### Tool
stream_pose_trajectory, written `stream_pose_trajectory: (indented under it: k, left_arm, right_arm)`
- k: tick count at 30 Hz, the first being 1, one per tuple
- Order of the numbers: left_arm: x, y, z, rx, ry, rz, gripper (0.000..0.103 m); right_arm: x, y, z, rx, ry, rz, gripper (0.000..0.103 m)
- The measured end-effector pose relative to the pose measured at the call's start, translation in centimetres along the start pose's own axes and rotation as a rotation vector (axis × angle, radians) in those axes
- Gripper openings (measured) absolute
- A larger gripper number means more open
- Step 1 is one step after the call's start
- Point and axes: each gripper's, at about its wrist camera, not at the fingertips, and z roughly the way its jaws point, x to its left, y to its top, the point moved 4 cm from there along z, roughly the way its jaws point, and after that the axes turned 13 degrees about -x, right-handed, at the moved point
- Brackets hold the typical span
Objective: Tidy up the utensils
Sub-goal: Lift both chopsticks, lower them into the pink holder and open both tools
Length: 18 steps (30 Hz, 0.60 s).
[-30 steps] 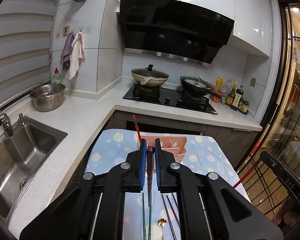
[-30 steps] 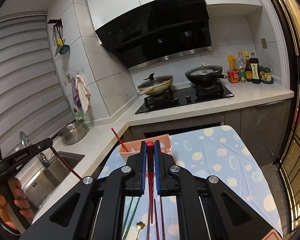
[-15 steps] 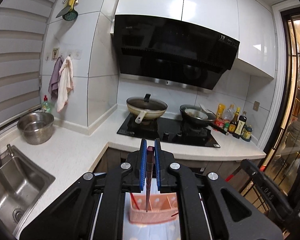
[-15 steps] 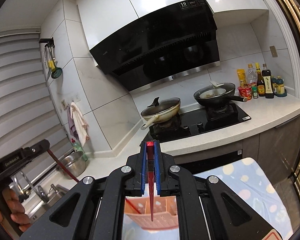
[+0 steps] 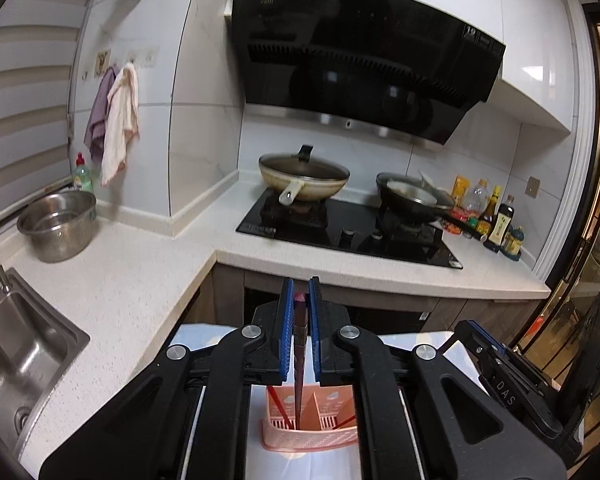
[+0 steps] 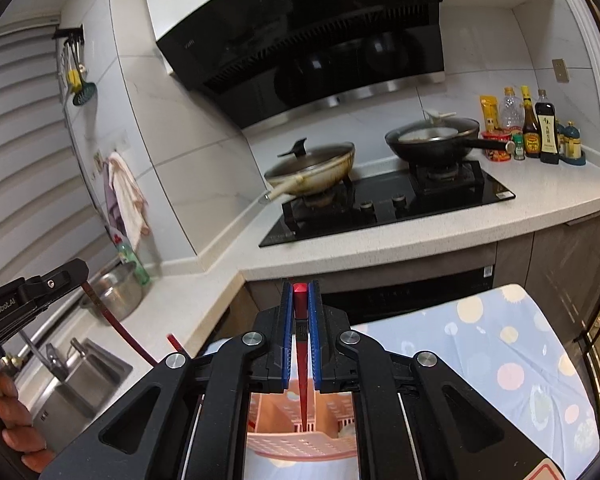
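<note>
My left gripper is shut on a dark maroon chopstick that hangs point down into a pink slotted utensil basket. A red chopstick leans inside the basket at its left. My right gripper is shut on a red chopstick, its tip down inside the same pink basket. The left gripper also shows at the left of the right wrist view, with its maroon chopstick slanting down.
The basket stands on a table with a blue dotted cloth. Behind it runs a white counter with a black hob, two pans, sauce bottles, a steel bowl and a sink.
Both grippers rose from the table with their chopsticks, then tipped forward and down over the basket. The chopstick tips now reach into the basket.
</note>
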Motion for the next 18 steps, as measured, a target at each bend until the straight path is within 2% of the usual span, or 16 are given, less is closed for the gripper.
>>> stream_pose_trajectory:
  k: [2, 3, 4, 5, 6, 7, 12, 18]
  left_arm:
    - [0.2, -0.9, 0.3, 0.025, 0.008, 0.000, 0.008]
    - [0.4, -1.3, 0.2, 0.031, 0.018, 0.000, 0.011]
    - [0.5, -1.7, 0.1, 0.039, 0.027, 0.001, 0.025]
    - [0.7, -1.9, -0.1, 0.043, 0.039, 0.000, 0.047]
    - [0.9, -2.1, -0.5, 0.038, 0.054, -0.003, 0.056]
    - [1.1, -2.2, -1.1, 0.026, 0.067, -0.005, 0.064]
    - [1.7, -2.7, -3.4, 0.042, 0.089, 0.012, 0.066]
    - [1.5, -3.5, -7.7, 0.047, 0.096, 0.030, 0.073]
  right_arm:
    - [-0.2, -0.7, 0.0, 0.013, -0.008, -0.007, 0.012]
    - [-0.2, -0.9, -0.2, 0.012, -0.017, -0.013, 0.021]
    - [-0.3, -1.0, -0.7, 0.008, -0.026, -0.018, 0.027]
    - [-0.4, -1.0, -1.3, 0.000, -0.033, -0.018, 0.039]
    - [-0.4, -0.9, -1.7, -0.007, -0.039, -0.016, 0.045]
    - [-0.4, -0.8, -2.3, -0.014, -0.041, -0.013, 0.045]
    - [-0.3, -0.4, -6.1, -0.023, -0.036, -0.010, 0.046]
    - [0.8, -1.3, -11.3, -0.008, -0.012, -0.019, 0.048]
